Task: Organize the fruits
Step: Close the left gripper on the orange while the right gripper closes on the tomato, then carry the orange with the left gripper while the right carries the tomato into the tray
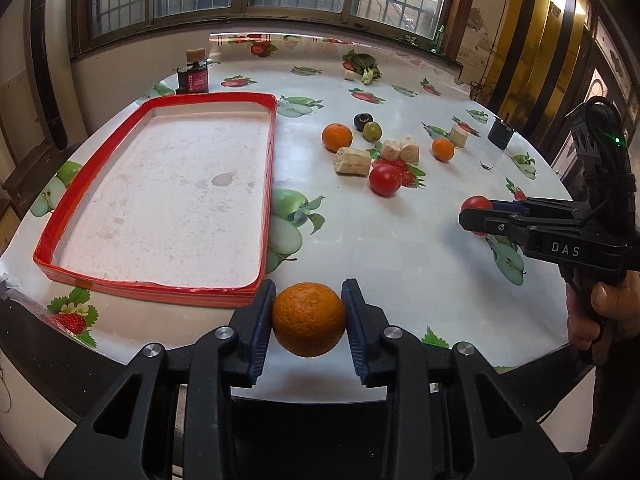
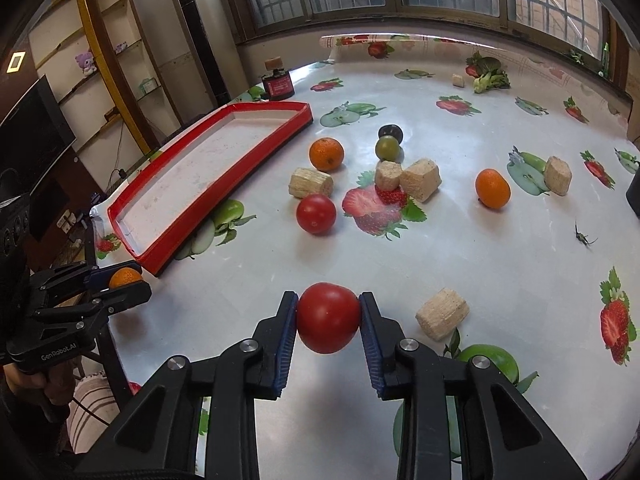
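My left gripper (image 1: 309, 300) is shut on an orange (image 1: 309, 319), held just in front of the near right corner of the red-rimmed tray (image 1: 269, 184). It also shows at the left of the right wrist view (image 2: 132, 280). My right gripper (image 2: 328, 306) is shut on a red tomato (image 2: 328, 317) above the table's near part; it shows at the right of the left wrist view (image 1: 470, 216). On the table lie another tomato (image 2: 316, 213), two oranges (image 2: 326, 153) (image 2: 493, 189), a green fruit (image 2: 387, 147) and a dark fruit (image 2: 390, 131).
Several beige cork-like blocks (image 2: 310, 182) (image 2: 442, 313) lie among the fruit. A dark jar (image 2: 277, 82) stands behind the tray. A broccoli piece (image 2: 490, 74) lies at the far side. A dark cup (image 1: 500, 131) stands at the right. The tray holds nothing.
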Action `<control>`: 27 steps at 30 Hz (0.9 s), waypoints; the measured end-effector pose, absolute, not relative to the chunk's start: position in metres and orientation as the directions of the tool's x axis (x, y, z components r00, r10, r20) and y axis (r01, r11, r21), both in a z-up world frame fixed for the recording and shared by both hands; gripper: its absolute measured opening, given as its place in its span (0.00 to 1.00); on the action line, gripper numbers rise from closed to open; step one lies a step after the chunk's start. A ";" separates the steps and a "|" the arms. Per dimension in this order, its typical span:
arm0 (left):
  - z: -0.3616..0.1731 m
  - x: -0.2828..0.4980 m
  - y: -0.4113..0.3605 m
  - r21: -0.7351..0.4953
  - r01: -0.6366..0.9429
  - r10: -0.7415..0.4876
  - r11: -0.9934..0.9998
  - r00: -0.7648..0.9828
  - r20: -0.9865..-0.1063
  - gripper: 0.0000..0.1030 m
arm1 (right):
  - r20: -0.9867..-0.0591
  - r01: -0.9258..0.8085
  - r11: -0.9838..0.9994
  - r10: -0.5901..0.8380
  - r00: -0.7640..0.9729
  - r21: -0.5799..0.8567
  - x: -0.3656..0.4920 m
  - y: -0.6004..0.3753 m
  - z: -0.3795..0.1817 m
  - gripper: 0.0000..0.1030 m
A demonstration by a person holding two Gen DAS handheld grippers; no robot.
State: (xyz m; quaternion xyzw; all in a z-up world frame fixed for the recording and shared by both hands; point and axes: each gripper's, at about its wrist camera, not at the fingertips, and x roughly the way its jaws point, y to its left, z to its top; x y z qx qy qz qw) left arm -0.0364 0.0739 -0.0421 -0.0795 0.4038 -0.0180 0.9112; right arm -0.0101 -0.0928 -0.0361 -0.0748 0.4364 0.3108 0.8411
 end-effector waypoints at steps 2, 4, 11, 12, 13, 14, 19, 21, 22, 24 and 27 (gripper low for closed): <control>-0.038 -0.036 0.077 -0.160 -0.036 -0.093 0.987 0.680 -0.727 0.31 | -0.775 -0.597 0.789 0.465 0.428 0.144 -0.012 -0.089 -0.031 0.31; -0.034 -0.037 0.081 -0.159 -0.041 -0.088 0.986 0.686 -0.722 0.31 | -0.770 -0.605 0.783 0.473 0.429 0.145 -0.013 -0.086 -0.028 0.31; -0.024 -0.038 0.092 -0.151 -0.067 -0.061 0.986 0.704 -0.708 0.31 | -0.759 -0.623 0.768 0.493 0.425 0.150 -0.015 -0.072 -0.021 0.30; -0.023 -0.038 0.094 -0.152 -0.072 -0.057 0.986 0.707 -0.705 0.31 | -0.759 -0.625 0.766 0.496 0.423 0.152 -0.015 -0.070 -0.020 0.30; -0.022 -0.038 0.096 -0.149 -0.079 -0.049 0.986 0.709 -0.704 0.31 | -0.758 -0.627 0.763 0.500 0.419 0.157 -0.015 -0.067 -0.020 0.31; -0.021 -0.038 0.099 -0.147 -0.088 -0.042 0.985 0.709 -0.704 0.31 | -0.756 -0.629 0.761 0.505 0.416 0.162 -0.014 -0.065 -0.019 0.31; -0.018 -0.036 0.116 -0.139 -0.132 -0.004 0.981 0.711 -0.703 0.31 | -0.740 -0.652 0.734 0.543 0.396 0.190 -0.016 -0.048 -0.012 0.30; -0.015 -0.035 0.124 -0.135 -0.150 0.013 0.979 0.714 -0.700 0.31 | -0.735 -0.663 0.722 0.556 0.387 0.198 -0.016 -0.038 -0.009 0.30; -0.014 -0.035 0.128 -0.132 -0.159 0.022 0.978 0.715 -0.699 0.31 | -0.733 -0.668 0.717 0.562 0.384 0.200 -0.016 -0.034 -0.008 0.30; -0.012 -0.033 0.135 -0.126 -0.177 0.039 0.976 0.715 -0.698 0.31 | -0.728 -0.679 0.705 0.574 0.374 0.207 -0.016 -0.024 -0.006 0.30; -0.011 -0.030 0.147 -0.123 -0.201 0.059 0.972 0.715 -0.697 0.31 | -0.720 -0.696 0.685 0.592 0.362 0.214 -0.017 -0.009 -0.001 0.30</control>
